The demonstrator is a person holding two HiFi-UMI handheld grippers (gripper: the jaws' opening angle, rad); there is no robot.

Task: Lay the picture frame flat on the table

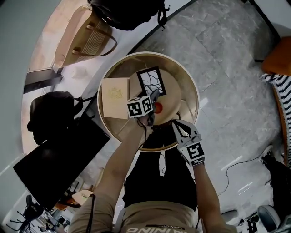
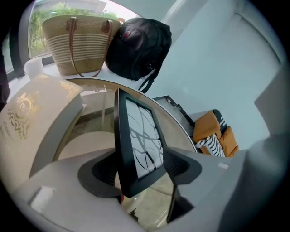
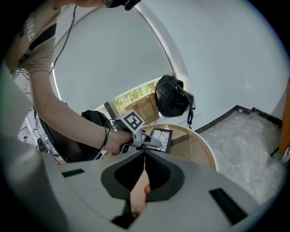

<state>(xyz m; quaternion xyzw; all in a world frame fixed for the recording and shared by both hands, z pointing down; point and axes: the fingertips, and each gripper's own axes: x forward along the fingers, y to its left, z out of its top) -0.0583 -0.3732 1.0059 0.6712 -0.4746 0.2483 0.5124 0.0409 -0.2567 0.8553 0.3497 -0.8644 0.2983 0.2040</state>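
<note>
The black picture frame (image 1: 151, 82) with a branch-pattern print lies face up on the round glass table (image 1: 194, 86); in the right gripper view the frame (image 3: 161, 137) looks flat on the top. My left gripper (image 1: 154, 98) reaches to its near edge. In the left gripper view the frame (image 2: 140, 140) sits between the jaws of the left gripper (image 2: 138, 168), which stand wide apart and open. My right gripper (image 1: 181, 129) hangs at the table's near rim, away from the frame, and the right gripper (image 3: 144, 170) has its jaws closed together on nothing.
A beige box (image 1: 114, 98) stands on the table left of the frame. A small red object (image 1: 158, 107) lies by the left gripper. Beyond the table sit a woven bag (image 1: 84, 38) and a black backpack (image 1: 129, 11). An orange chair (image 1: 278, 61) is at the right.
</note>
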